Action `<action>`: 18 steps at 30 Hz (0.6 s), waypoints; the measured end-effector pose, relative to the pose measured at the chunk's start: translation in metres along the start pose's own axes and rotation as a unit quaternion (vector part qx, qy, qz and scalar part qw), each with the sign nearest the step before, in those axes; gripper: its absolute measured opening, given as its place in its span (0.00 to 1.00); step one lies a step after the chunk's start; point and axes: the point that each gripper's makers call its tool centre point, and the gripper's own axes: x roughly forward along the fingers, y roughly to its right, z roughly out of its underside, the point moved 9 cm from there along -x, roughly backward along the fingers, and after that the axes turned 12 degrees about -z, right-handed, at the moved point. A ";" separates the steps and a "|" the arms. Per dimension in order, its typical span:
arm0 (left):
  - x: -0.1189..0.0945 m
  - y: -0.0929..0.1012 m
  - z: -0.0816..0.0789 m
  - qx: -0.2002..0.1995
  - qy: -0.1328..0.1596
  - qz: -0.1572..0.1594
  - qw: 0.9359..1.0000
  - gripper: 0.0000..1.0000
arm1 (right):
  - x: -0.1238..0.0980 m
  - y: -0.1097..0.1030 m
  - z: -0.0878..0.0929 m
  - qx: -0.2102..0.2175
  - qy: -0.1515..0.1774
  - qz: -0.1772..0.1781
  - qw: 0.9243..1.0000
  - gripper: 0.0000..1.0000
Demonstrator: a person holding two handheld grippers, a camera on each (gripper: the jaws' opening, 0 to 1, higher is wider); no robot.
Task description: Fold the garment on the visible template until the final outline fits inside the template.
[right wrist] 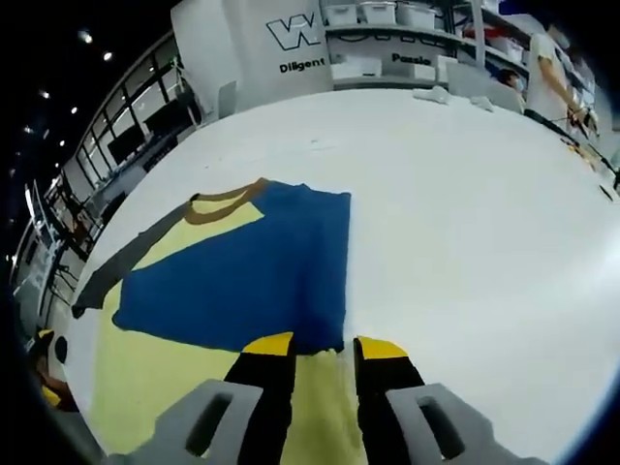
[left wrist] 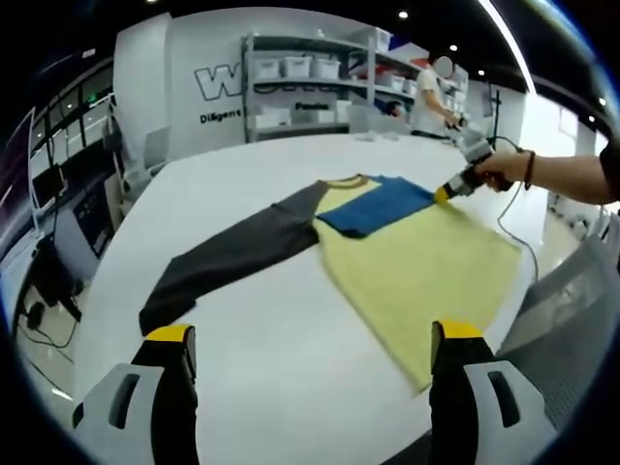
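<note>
The garment lies flat on the white table [left wrist: 271, 378]: a yellow body [left wrist: 417, 266], a dark grey sleeve [left wrist: 232, 254] stretched out to the left, and a blue sleeve [left wrist: 378, 205] [right wrist: 252, 276] folded across the chest. My left gripper [left wrist: 315, 334] hovers wide open above the near table edge, short of the garment, with nothing between its fingers. My right gripper [left wrist: 453, 187] [right wrist: 324, 346], held in a hand, sits low at the blue sleeve's end. Its jaws stand a little apart, with the sleeve's edge and yellow cloth showing in the gap.
Shelves with white bins [left wrist: 310, 73] stand behind the table, and a person [left wrist: 431, 102] stands at the far right. Chairs and desks [left wrist: 58, 252] line the left side. A cable [left wrist: 518, 237] trails off the table's right edge.
</note>
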 end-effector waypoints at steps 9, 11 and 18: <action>0.000 0.001 0.000 0.001 0.000 0.001 1.000 0.96 | -0.006 -0.015 -0.002 -0.041 0.038 -0.036 0.998 0.73; 0.000 0.000 0.000 -0.001 0.001 0.001 1.000 0.96 | -0.009 -0.022 -0.003 -0.064 0.038 -0.048 0.996 0.81; 0.000 0.000 -0.001 -0.010 0.004 0.004 1.000 0.97 | -0.022 -0.048 -0.003 -0.110 0.046 -0.117 0.986 0.99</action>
